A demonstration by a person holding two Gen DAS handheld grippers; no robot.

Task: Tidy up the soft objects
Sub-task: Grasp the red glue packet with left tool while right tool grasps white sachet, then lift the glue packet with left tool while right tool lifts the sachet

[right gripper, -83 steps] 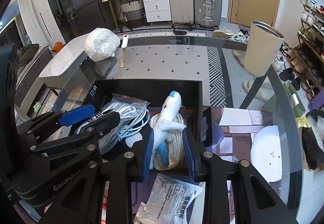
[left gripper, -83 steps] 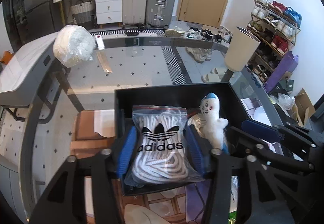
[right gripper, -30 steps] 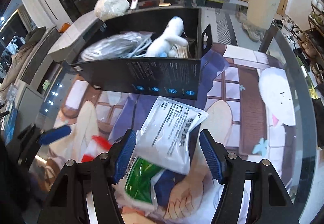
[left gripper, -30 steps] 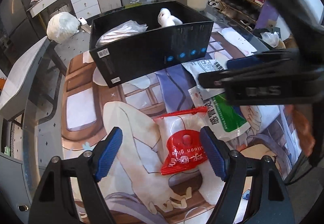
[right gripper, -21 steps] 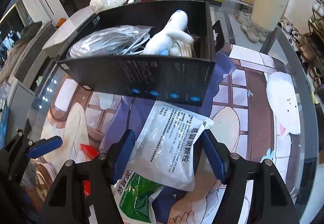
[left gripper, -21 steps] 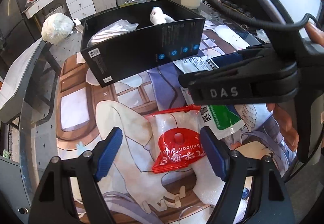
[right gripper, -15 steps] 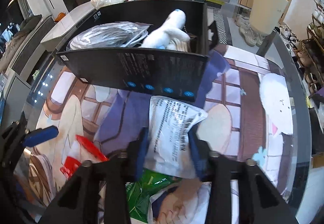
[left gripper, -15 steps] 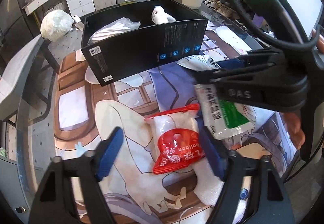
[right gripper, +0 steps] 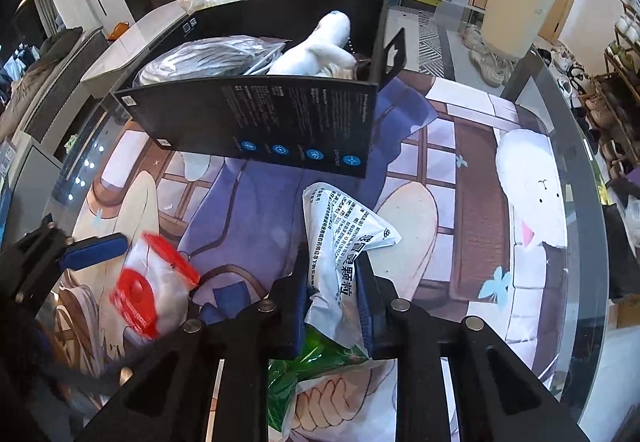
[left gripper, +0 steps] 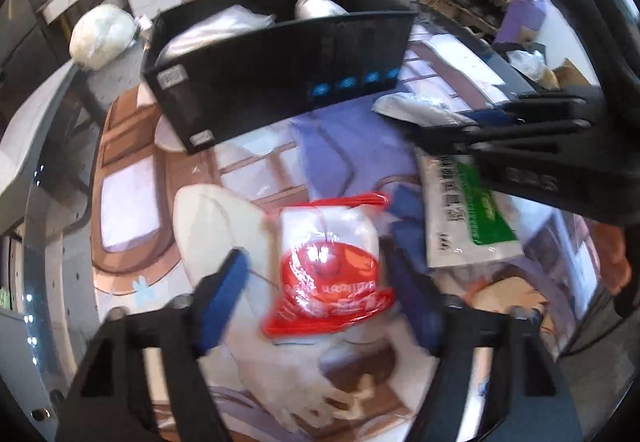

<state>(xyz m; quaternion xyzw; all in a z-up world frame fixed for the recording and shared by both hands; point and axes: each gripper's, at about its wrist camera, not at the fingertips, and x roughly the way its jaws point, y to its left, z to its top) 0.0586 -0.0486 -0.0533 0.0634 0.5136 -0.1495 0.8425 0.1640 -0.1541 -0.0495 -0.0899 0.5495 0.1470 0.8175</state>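
The black box [right gripper: 280, 122] walls off the far side; printed mat [right gripper: 460, 170] right of it lies open.

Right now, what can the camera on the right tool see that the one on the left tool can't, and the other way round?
Only the right wrist view shows the right tool shut on the white printed plastic packet, with a cream cylindrical bin beyond the table.

Only the left wrist view shows the left tool straddling the red-and-clear balloon glue bag, its jaws apart; the view is blurred, so contact is unclear.

Both show the black cardboard box holding a white plush toy, and the illustrated table mat.
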